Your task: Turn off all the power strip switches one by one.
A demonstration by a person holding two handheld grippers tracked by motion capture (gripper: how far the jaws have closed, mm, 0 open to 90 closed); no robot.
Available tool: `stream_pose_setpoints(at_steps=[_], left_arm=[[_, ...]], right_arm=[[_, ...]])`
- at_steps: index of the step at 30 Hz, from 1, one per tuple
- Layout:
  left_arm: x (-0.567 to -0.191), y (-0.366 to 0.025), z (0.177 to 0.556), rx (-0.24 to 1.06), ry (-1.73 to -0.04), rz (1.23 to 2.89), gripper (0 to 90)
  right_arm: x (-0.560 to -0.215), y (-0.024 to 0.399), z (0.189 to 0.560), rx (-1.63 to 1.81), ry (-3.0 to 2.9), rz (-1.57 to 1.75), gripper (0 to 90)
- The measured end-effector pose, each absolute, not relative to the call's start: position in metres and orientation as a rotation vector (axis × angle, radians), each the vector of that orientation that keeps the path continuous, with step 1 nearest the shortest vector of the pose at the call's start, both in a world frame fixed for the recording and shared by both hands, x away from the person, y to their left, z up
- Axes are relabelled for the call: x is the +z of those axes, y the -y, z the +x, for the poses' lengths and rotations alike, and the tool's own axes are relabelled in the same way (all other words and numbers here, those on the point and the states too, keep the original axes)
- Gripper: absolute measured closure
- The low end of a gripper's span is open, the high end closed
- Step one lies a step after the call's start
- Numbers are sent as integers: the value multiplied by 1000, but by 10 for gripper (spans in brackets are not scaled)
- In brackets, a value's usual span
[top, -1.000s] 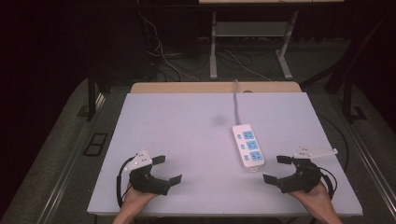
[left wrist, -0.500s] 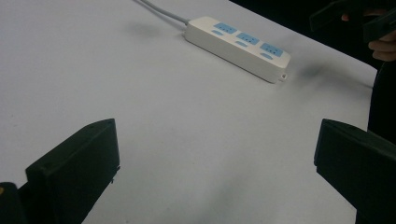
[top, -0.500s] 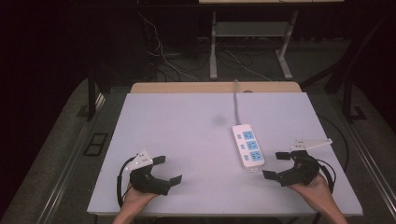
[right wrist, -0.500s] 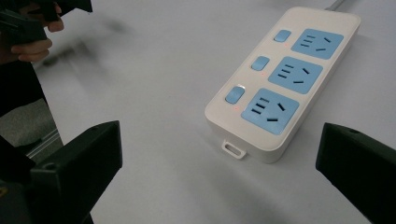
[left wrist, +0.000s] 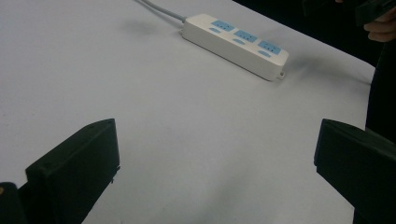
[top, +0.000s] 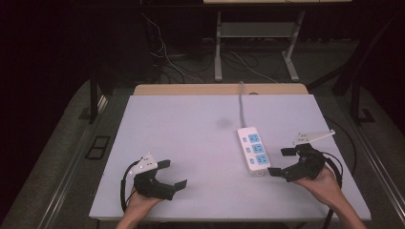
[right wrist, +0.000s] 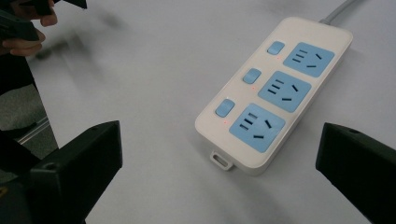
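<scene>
power strip (top: 253, 149) just left of right claw (top: 282, 162), apart

Smooth, slightly glossy white plastic power strip (right wrist: 275, 93); matt, perhaps laminate, table (top: 191, 133).

A white power strip (top: 253, 150) with three blue sockets lay flat on the pale counter (top: 191, 138), right of its middle, its grey cord (top: 242, 107) running off the far edge. A blue switch sat beside each socket. Beyond the counter, a metal-legged table frame (top: 258, 38) stood over loose cables (top: 162, 57) on the dark floor.
</scene>
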State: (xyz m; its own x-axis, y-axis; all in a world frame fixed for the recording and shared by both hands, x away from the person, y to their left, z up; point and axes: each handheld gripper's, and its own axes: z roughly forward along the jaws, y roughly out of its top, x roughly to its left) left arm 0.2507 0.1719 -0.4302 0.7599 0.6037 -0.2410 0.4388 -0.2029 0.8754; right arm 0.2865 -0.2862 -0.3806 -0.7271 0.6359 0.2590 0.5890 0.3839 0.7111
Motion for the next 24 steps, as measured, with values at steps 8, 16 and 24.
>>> stream_pose_setpoints(at_steps=[8, 16, 24], left_arm=[[-430, -172, 251, 184, -809, 1837, 0], [-430, -170, 250, 184, -803, 1842, 0], [-431, -169, 250, 185, -802, 1845, 0]], right_arm=[[-372, 278, 300, 1233, -2611, 1097, 4], [-368, 270, 309, 1196, -2640, 1070, 4], [-369, 261, 321, 1130, -2694, 1022, 4]])
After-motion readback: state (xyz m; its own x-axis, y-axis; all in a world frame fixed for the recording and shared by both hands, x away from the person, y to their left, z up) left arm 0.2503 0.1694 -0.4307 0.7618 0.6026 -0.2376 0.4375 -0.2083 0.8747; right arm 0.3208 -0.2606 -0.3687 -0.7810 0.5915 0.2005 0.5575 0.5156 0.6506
